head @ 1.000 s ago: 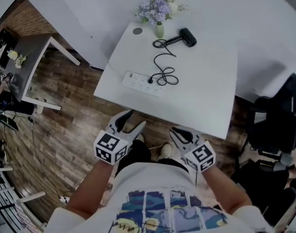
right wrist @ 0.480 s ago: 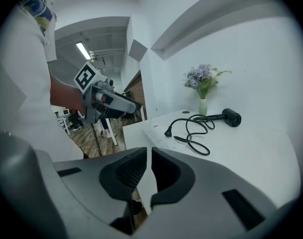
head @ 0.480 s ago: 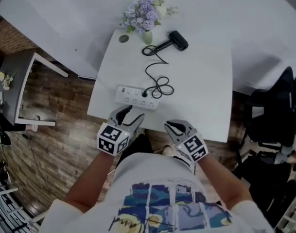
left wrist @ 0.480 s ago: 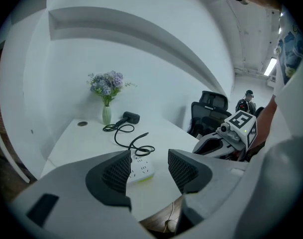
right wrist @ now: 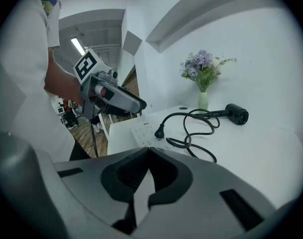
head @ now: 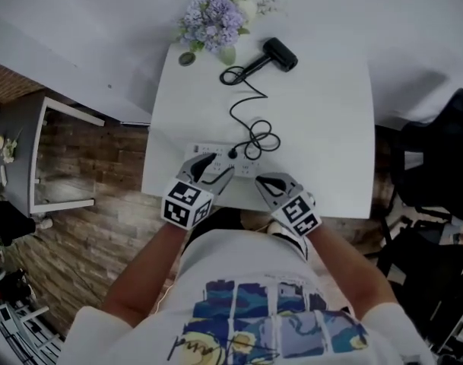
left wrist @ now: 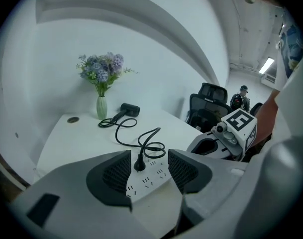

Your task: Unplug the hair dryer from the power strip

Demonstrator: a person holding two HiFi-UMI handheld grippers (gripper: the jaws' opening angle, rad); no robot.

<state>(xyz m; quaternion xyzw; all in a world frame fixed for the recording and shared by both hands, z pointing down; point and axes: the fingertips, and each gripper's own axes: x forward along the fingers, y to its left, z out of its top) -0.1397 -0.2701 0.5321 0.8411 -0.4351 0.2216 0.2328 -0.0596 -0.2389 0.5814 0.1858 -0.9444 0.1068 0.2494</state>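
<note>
Within the last second both claws came in from over the floor to the near edge of the surface (head: 322, 128), and the view closed on it accordingly. The left claw (left wrist: 149, 169) now hung low over the near-left end of the power strip (right wrist: 143, 132), its jaws well apart and gripping nothing. The strip ran between them, and the black plug (left wrist: 139, 165) stood upright in its socket directly ahead. The right claw (right wrist: 149, 152) had drawn up beside it at the near edge, just short of the strip, with its jaws closed together and empty. The plug remained seated. Its cord (head: 250, 101) looped near the strip and ran back to the hair dryer (head: 280, 54), which lay near the far edge beside the vase of flowers (head: 216, 17), well apart from both claws. Judgement: the approach was essentially done and nothing had yet been grasped. The left claw appeared set to pin the strip or take the plug. The right claw would need to open before it could grip the plug body. If the strip were left unheld, it would likely lift with the pull.
</note>
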